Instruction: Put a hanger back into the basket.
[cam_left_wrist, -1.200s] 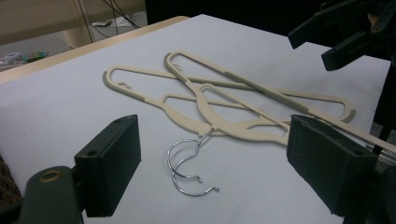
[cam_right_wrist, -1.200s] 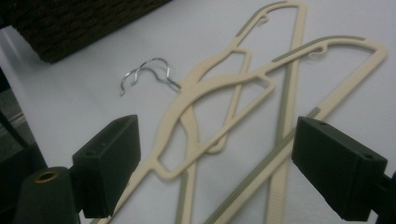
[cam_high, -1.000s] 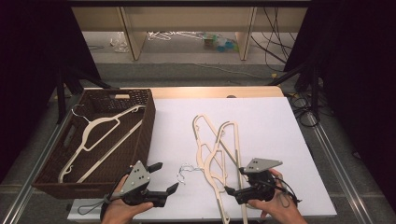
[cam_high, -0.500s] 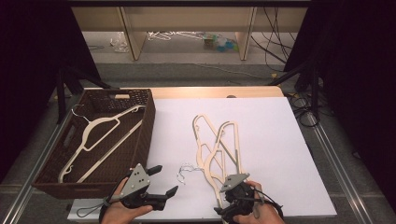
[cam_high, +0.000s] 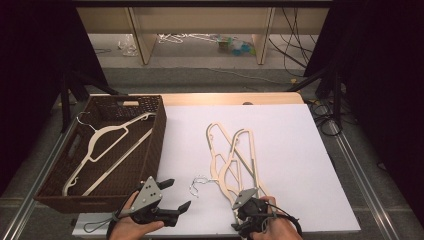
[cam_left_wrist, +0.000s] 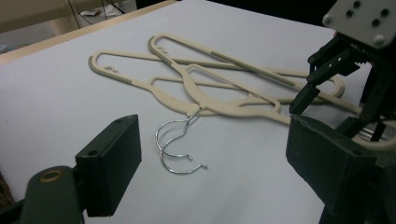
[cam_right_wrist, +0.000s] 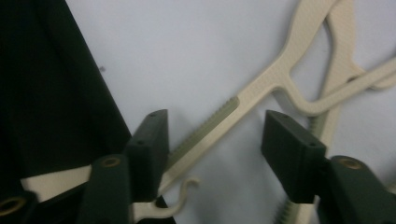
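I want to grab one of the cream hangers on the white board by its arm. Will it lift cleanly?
Probably not. The two hangers lie crossed and overlapping, with their wire hooks side by side, so one may drag the other. They look thin and light, likely pivoting from an end grip. The ribbed strip between the open right gripper jaws should resist slipping.

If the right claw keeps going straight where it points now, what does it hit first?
Most likely the ribbed arm of a cream hanger, which lies between the open jaws of the right claw, on the white table. Depth is unclear.

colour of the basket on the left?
Dark brown woven wicker basket; clearest in the high view.
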